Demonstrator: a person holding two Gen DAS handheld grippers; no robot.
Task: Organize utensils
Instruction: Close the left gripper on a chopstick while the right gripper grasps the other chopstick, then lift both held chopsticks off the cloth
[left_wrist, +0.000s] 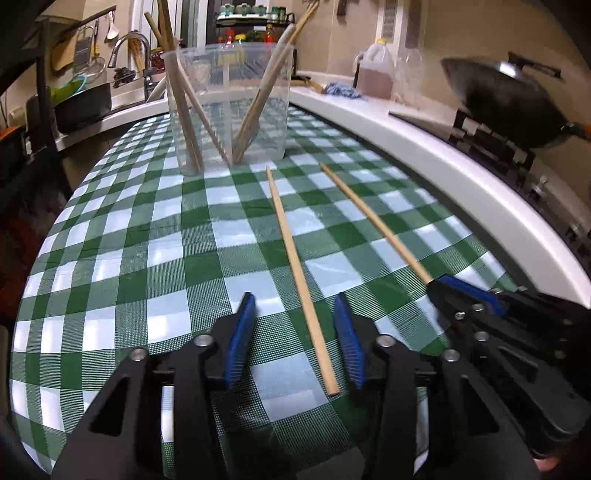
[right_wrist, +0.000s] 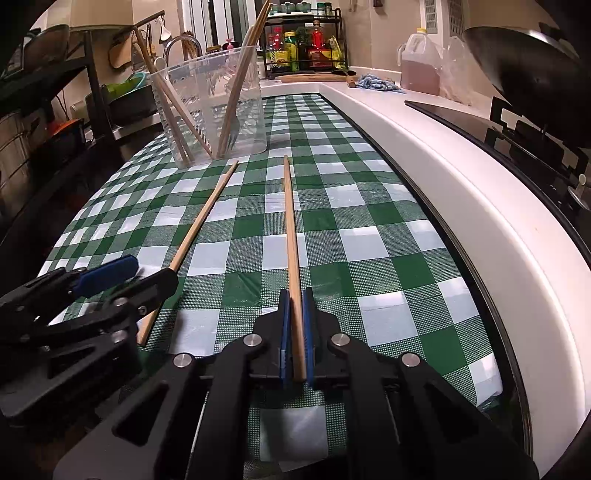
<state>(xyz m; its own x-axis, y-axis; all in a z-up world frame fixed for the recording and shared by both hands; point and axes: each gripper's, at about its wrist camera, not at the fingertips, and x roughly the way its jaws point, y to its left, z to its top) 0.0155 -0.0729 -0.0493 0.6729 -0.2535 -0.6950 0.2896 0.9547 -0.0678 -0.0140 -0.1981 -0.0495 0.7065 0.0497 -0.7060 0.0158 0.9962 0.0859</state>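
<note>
Two long pale wooden chopsticks on the green-and-white checked tablecloth (left_wrist: 147, 236), both running lengthwise toward the clear plastic tub (left_wrist: 229, 107) of upright utensils. One chopstick (left_wrist: 301, 280) flat between the left gripper (left_wrist: 295, 339) pads, jaws narrowed, not touching. Other chopstick (right_wrist: 292, 251) clamped by the right gripper (right_wrist: 295, 332).

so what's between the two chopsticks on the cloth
Nothing but bare checked cloth. In the right wrist view the left chopstick and the right chopstick, held in the right tongs, lie apart with only cloth between.
</note>
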